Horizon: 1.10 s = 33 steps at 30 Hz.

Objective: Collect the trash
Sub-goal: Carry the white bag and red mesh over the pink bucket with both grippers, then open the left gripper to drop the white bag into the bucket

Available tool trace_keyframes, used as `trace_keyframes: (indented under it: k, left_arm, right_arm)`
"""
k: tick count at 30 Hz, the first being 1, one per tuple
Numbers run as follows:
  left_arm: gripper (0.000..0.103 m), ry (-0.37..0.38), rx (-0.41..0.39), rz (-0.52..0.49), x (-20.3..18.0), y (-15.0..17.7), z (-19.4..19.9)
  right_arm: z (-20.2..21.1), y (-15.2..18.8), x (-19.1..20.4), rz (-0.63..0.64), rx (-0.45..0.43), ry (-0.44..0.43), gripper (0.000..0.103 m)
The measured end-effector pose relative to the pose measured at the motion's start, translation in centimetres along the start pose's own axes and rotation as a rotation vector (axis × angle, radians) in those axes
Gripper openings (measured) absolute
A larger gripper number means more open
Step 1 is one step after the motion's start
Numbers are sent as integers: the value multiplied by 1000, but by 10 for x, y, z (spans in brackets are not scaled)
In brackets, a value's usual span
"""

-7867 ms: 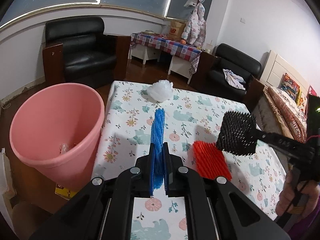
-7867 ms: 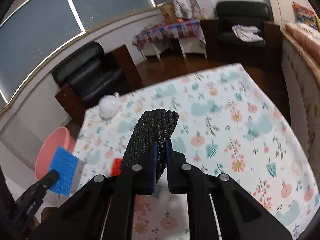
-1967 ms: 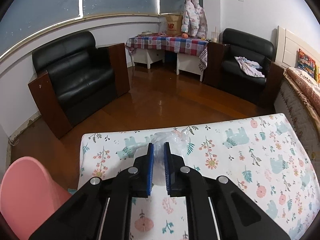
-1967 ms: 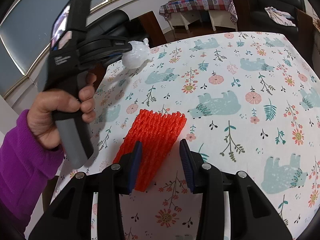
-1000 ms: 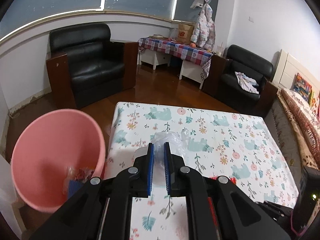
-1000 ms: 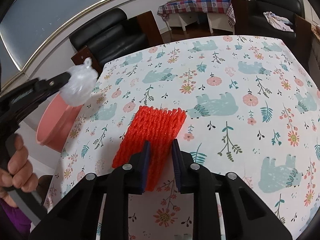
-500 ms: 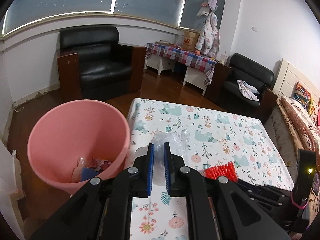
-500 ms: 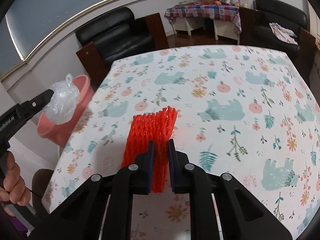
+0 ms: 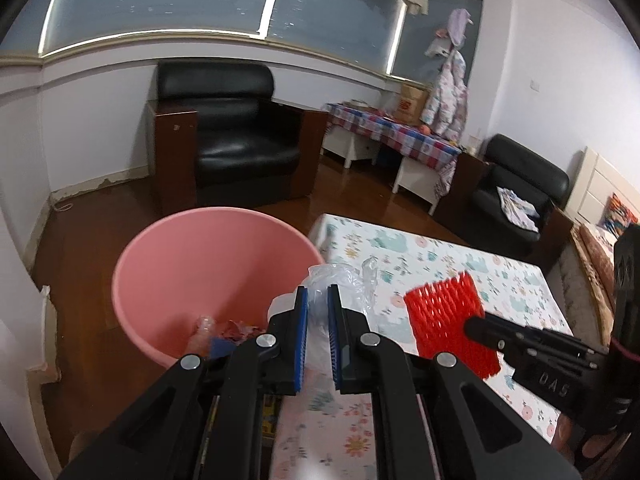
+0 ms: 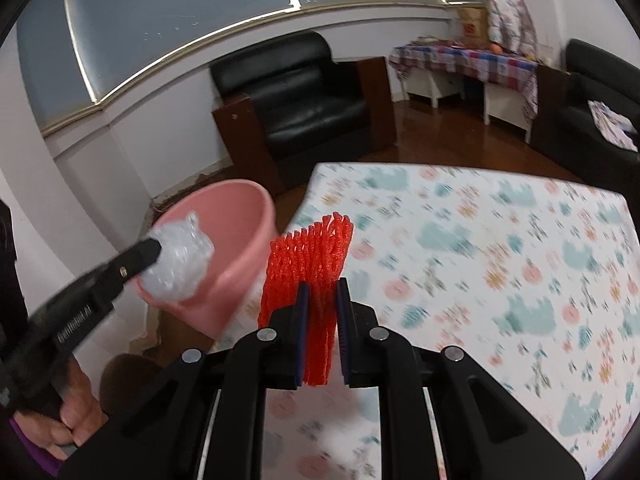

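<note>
Both claws moving bin-ward since earlier; left claw [image 9: 318, 312] gripping clear plastic bag [image 9: 344, 280] beside pink bin [image 9: 180, 248]; right claw [image 10: 322, 312], just closing, clamping red foam net [image 10: 308, 256]; "DAS" showing on right claw in left view; bin's trash [image 9: 224, 330] seen there only.

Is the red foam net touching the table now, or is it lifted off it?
Apart. In the right wrist view the red foam net hangs from the shut right gripper, clear above the table.

Even indoor light fills the room, dim at the windows [image 9: 160, 0], with soft glare on the wooden floor [image 9: 360, 184]. Both fisheye views bow straight lines and darken at the corners. The table [image 10: 500, 264] is motion-blurred in the right wrist view.
</note>
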<state>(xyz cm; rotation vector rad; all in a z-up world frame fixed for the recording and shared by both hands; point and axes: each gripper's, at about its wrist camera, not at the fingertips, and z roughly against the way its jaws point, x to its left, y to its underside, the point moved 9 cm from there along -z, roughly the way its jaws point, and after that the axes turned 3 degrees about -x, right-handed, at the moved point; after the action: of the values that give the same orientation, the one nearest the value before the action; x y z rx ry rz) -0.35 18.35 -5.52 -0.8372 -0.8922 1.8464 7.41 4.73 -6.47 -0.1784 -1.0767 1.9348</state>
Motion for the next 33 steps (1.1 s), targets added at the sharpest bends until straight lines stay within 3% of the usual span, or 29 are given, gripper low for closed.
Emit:
trace_keyframes:
  k: [12,22,33]
  left_arm:
    - [9,-107,-14,87,64,-6,4]
    - [9,-152,14,122,95,-2,-14]
    - [9,-175,36,133,102,1,-34]
  right_arm:
    - [-45,-37,66,66,10,-74,14]
    - [-81,-32,96,119,56,-68,14]
    - [-100,-22,110,170,81,-50,14]
